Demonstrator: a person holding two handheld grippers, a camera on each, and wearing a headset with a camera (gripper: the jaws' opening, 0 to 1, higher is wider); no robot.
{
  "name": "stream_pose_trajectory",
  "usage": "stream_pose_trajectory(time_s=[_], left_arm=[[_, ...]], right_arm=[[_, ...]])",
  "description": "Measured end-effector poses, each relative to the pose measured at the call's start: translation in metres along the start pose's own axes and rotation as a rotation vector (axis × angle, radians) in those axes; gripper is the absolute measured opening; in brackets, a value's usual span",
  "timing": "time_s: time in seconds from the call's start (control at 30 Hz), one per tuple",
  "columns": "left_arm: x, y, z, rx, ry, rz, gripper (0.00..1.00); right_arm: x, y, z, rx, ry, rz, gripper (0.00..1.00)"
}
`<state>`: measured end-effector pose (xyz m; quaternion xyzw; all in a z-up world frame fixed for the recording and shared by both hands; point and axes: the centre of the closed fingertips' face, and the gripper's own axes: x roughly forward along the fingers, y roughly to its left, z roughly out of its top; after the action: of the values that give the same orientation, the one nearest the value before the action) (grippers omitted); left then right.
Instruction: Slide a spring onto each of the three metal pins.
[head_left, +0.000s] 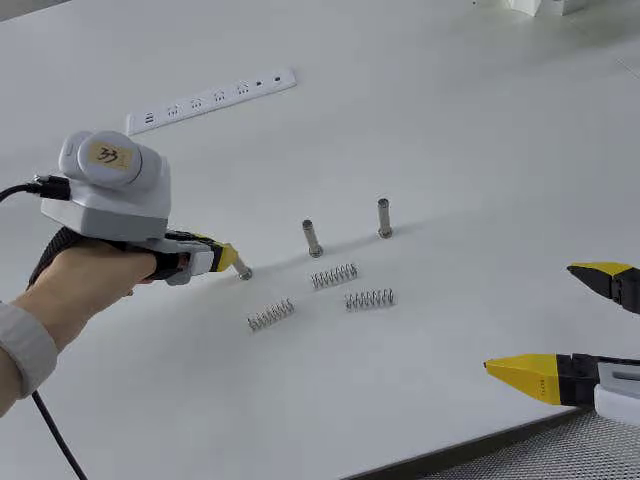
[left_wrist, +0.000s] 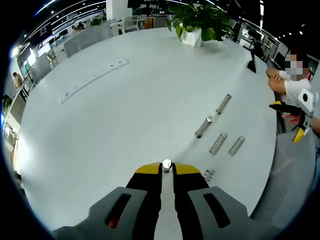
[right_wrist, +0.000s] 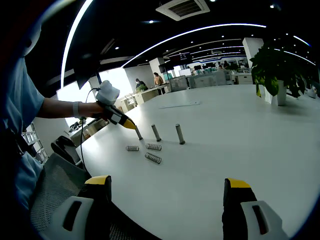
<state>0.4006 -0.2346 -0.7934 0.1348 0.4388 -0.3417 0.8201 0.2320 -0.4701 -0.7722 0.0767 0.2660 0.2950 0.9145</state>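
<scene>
All 3 springs (head_left: 334, 275) lie loose on the desk (head_left: 420, 120), none threaded. The left tool (head_left: 235, 259) is closed on 1 pin (head_left: 243, 270); the right tool (head_left: 530, 318) gapes empty.

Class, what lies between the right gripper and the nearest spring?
Nothing: in the head view, bare table separates the right gripper from that spring.

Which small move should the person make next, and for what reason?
Probably bring the right gripper over to the nearest spring and close on it. The left gripper is shut on one pin. The right one is open and empty, off to the side. All three springs lie loose on the table, none on a pin.
</scene>
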Motion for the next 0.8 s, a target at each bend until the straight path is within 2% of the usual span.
stream_pose_trajectory(time_s=[0.27,0.8], left_arm=[[0.0008,-0.0038,0.0003,0.009,-0.007,-0.004,0.05],[0.0001,-0.0035,-0.0009,0.029,-0.029,0.01,0.05]], right_arm=[[-0.0006,0.0005,0.0003,-0.003,0.001,-0.002,0.93],[0.0004,0.0019,-0.0001,-0.004,0.007,0.002,0.92]])
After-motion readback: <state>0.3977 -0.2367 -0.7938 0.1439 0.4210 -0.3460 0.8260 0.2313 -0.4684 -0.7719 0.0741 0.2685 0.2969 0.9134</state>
